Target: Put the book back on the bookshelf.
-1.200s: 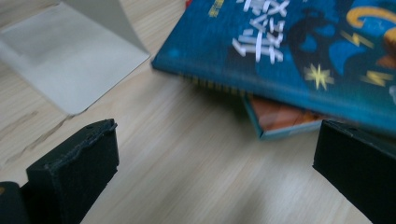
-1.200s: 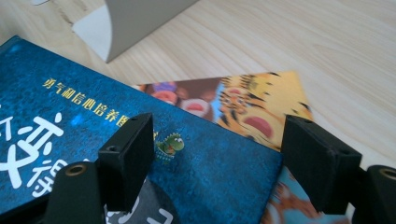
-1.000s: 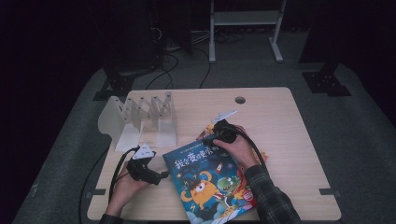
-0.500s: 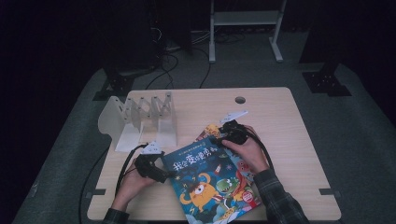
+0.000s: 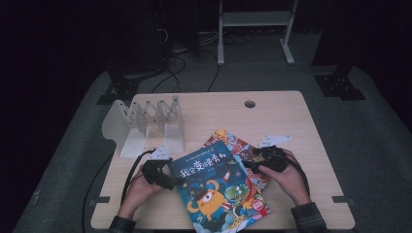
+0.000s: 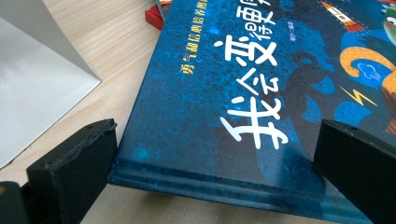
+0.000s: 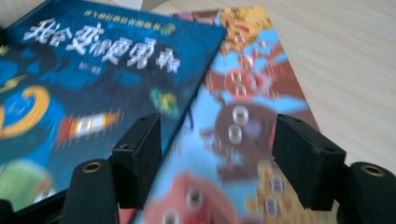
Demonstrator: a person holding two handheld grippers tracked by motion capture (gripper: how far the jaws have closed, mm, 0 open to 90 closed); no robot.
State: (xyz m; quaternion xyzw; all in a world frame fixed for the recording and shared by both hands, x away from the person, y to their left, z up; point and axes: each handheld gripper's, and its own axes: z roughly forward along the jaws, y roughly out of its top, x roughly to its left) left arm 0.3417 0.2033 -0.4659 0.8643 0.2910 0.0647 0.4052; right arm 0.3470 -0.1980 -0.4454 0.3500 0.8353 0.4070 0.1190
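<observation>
Surface: I see a light wooden table point(image 5: 291, 121) with a round cable hole point(image 5: 249, 104) near its far edge, standing on grey carpet point(image 5: 379, 141).
Room: dark all round; a white frame point(image 5: 255, 24) and loose cables point(image 5: 180, 53) lie on the floor beyond the table.
Holder: a white slotted rack point(image 5: 150, 124) stands at the table's far left; as far as I can tell, its slots carry no book.
Books: a blue picture book point(image 5: 218, 187) lies flat at the near middle, on top of a second, red-and-blue book point(image 5: 240, 153) that juts out at its far right.
Left gripper: my left gripper point(image 6: 215, 172) sits at the blue book's left edge, jaws spread wide to either side of that edge, pressing on nothing.
Right gripper: my right gripper point(image 7: 217, 158) hovers over the lower book's cover just beside the blue book's right edge; its jaws have just been narrowing, yet stand apart with nothing pinched.
</observation>
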